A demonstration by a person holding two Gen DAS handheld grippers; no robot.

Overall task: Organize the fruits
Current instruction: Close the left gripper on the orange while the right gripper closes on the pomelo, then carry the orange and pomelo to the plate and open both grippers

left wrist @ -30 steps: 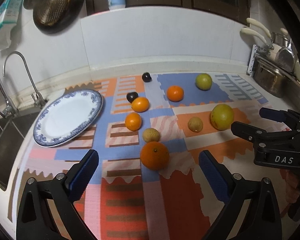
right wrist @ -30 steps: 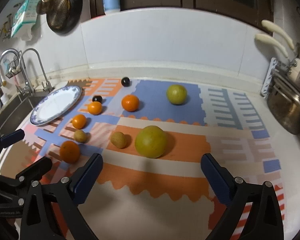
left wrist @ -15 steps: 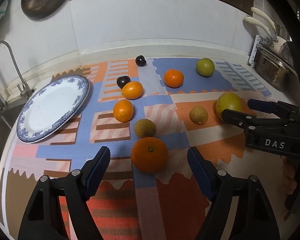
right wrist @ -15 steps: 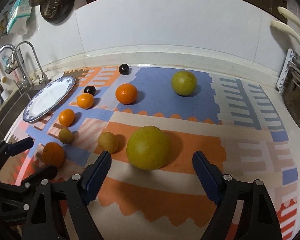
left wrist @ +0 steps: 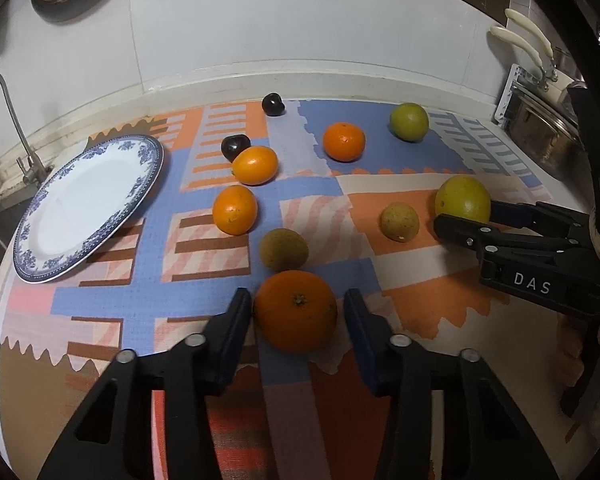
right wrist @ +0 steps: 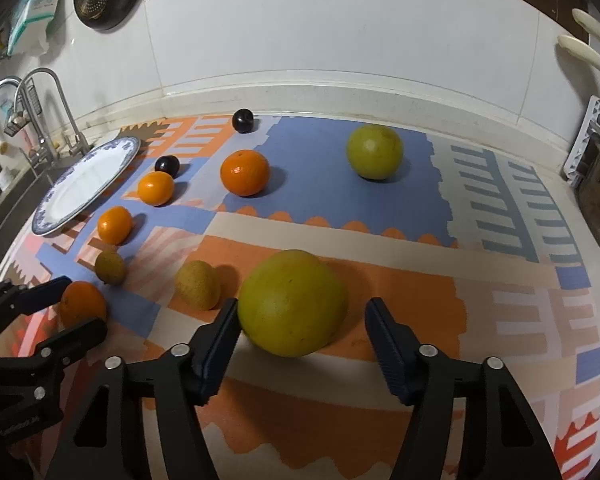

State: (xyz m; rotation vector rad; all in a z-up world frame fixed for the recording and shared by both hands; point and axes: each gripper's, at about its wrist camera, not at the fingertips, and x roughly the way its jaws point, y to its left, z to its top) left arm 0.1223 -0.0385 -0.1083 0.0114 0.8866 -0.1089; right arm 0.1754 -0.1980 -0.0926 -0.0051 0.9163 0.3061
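Several fruits lie on a patterned mat [left wrist: 204, 248]. My left gripper [left wrist: 298, 312] is open, with its two blue pads on either side of a large orange [left wrist: 295, 310]; the left pad sits almost against it. My right gripper [right wrist: 300, 320] is open around a large yellow-green fruit [right wrist: 292, 302], left pad close to it, right pad apart. It also shows in the left wrist view [left wrist: 463, 198]. A blue-and-white plate [left wrist: 84, 204] lies empty at the left.
Smaller oranges [left wrist: 235, 209] [left wrist: 255, 165] [left wrist: 344, 141], two brown fruits [left wrist: 283, 249] [left wrist: 400, 222], two dark plums [left wrist: 234, 147] [left wrist: 273, 104] and a green fruit [left wrist: 409, 121] are spread on the mat. A sink with tap [right wrist: 40, 120] is at left, a metal pot [left wrist: 548, 136] at right.
Both grippers moved forward and down. The left one now straddles the large orange, the right one the yellow-green fruit. Both have narrowed somewhat.
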